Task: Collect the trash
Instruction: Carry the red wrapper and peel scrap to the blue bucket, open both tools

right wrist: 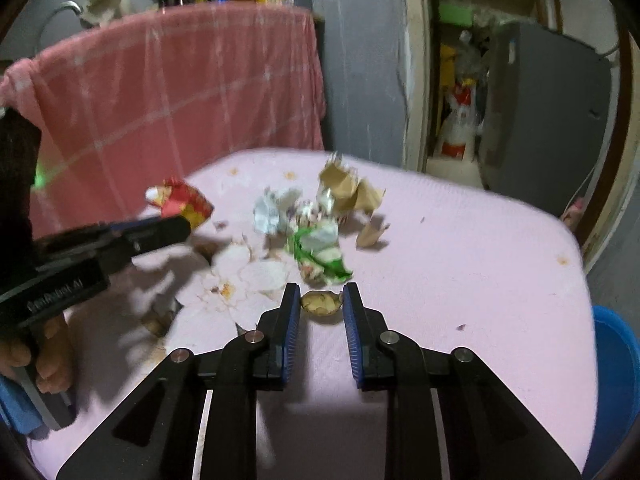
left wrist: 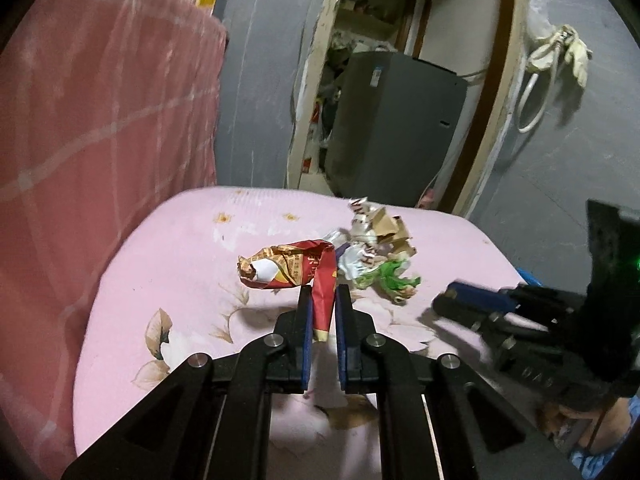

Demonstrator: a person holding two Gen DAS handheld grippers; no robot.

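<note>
The pink floral mattress [left wrist: 168,264] is the landmark; a red checked cloth [left wrist: 100,120] hangs beside its far-left edge. A pile of crumpled white, brown and green trash [right wrist: 320,220] lies near the mattress centre. The left gripper [left wrist: 323,296] has its 2 blue-padded jaws clamped on a strip of the red and gold crumpled wrapper [left wrist: 288,268], left of the pile. The right gripper [right wrist: 321,300] has its jaws narrowed around a small tan scrap [right wrist: 322,303], just in front of the pile; contact cannot be told.
</note>
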